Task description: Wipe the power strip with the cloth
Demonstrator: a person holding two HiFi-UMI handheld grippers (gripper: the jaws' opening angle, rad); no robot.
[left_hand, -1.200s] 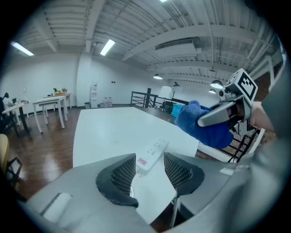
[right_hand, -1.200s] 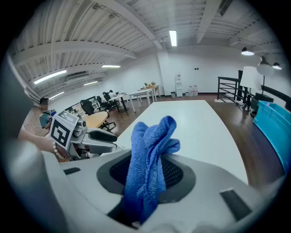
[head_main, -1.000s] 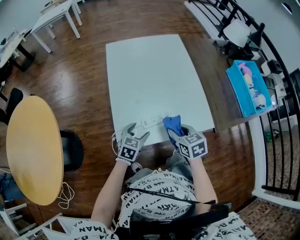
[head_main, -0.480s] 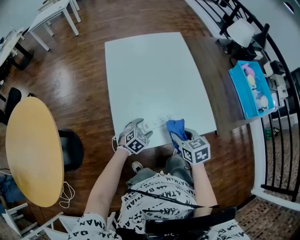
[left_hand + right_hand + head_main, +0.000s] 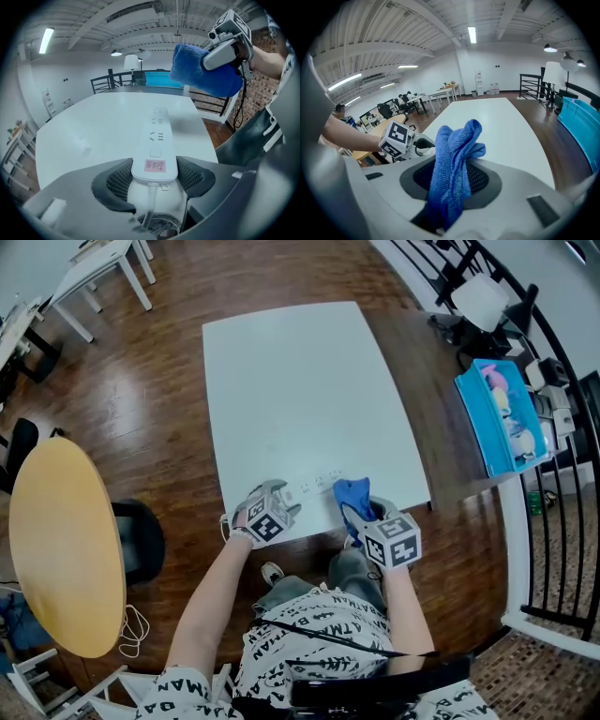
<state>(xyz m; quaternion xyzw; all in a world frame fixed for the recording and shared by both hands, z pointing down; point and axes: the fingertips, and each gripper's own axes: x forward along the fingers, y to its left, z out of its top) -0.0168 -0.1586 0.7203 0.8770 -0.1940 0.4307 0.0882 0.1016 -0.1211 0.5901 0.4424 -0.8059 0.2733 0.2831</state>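
A white power strip point(image 5: 316, 489) lies along the near edge of the white table point(image 5: 300, 381). In the left gripper view its cable end point(image 5: 155, 159) sits between the jaws of my left gripper point(image 5: 154, 168), which are closing, with both pads against the strip's sides. My left gripper point(image 5: 279, 504) is at the strip's left end. My right gripper point(image 5: 364, 514) is shut on a folded blue cloth point(image 5: 351, 494), held just above the strip's right end. The cloth point(image 5: 454, 159) sticks up from between the right gripper's jaws point(image 5: 452, 180). The left gripper view shows the cloth point(image 5: 199, 70) raised in the air.
A round yellow table point(image 5: 66, 540) and a black chair point(image 5: 141, 540) stand to the left. A blue bin point(image 5: 502, 413) sits on a brown surface at the right, next to a black railing point(image 5: 562, 512). Beyond the strip is bare tabletop.
My left gripper has moved forward and turned, and its jaws now stand around the strip's cable end. The right gripper with the cloth has barely shifted.
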